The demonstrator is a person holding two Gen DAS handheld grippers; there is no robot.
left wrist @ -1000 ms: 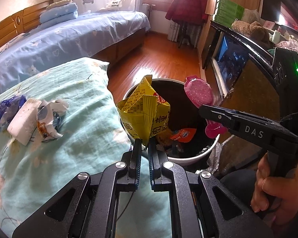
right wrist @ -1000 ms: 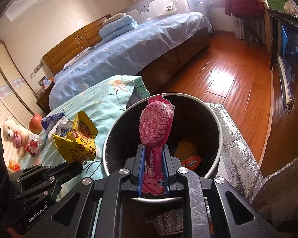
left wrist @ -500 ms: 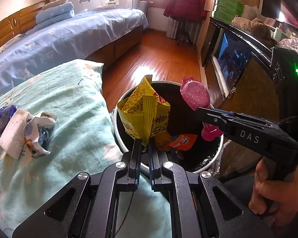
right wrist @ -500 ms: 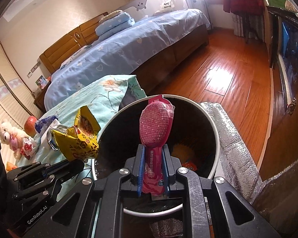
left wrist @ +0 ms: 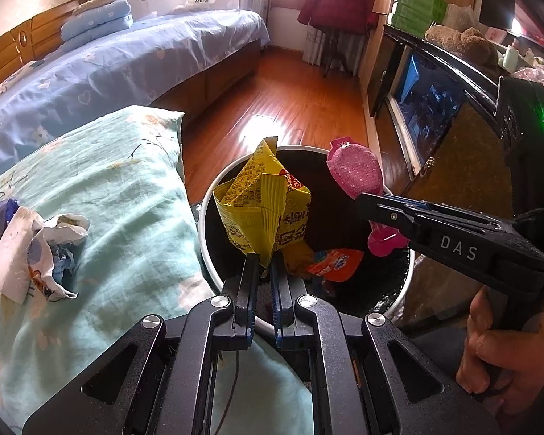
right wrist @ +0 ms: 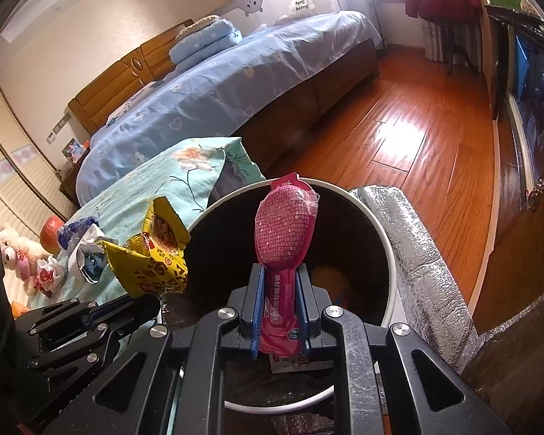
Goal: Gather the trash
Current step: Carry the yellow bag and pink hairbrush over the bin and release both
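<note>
Crumpled yellow wrapper and pink wrapper, upright above round bin.

"DAS" is printed in white on the right gripper body. Print on the yellow wrapper and pink wrapper is too small to read.

Yellow wrapper; pink dotted packet; white-rimmed bin.

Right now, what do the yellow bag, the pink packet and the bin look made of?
Yellow bag: thin printed plastic film, probably; holds sharp creases. Pink packet: glossy plastic wrap, clear film peeling at its top. Bin: smooth white rim, dark inside; plastic or painted metal, hard to tell.
</note>
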